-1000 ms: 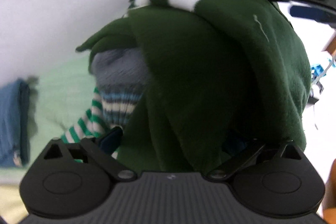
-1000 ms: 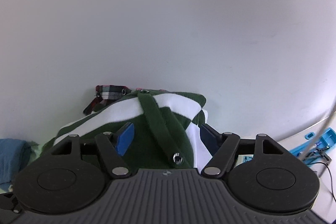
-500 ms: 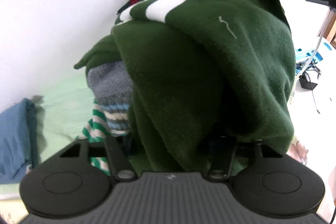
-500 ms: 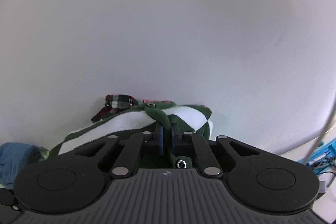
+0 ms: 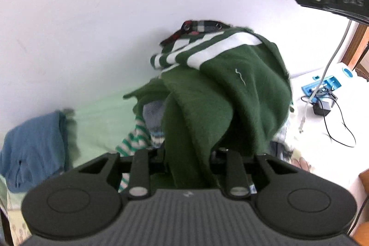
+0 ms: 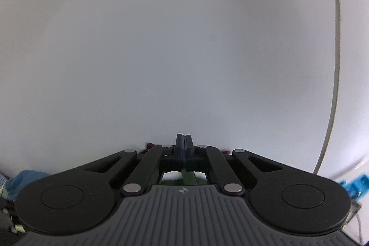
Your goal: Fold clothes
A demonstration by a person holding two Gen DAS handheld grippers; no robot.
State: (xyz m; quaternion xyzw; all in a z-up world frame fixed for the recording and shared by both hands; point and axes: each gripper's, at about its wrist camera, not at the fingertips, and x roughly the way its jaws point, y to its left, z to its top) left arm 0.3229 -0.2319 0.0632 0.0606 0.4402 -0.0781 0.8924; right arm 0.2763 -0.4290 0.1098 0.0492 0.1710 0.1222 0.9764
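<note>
A dark green fleece garment with white stripes (image 5: 230, 93) tops a heap of clothes on the bed. A fold of it runs down between the fingers of my left gripper (image 5: 188, 153), whose jaws are closing on it; the cloth hides the pads. My right gripper (image 6: 183, 142) is shut, pads together, with a narrow green strip of the same garment (image 6: 188, 176) caught between them. It faces a bare white wall. In the left wrist view, the black body of the right gripper (image 5: 334, 2) hangs above the heap at upper right.
Under the fleece lie a plaid piece (image 5: 200, 25), a grey knit (image 5: 152, 114) and a green-and-white striped piece (image 5: 133, 142). A blue cloth (image 5: 34, 149) sits on the pale green sheet (image 5: 99, 117) at left. Blue plastic parts and black cables (image 5: 322, 87) lie on the white surface at right.
Both grippers went from wide open to closed, the left on a fleece fold, the right on the green strip. Both rose; the heap dropped below the right wrist view.
</note>
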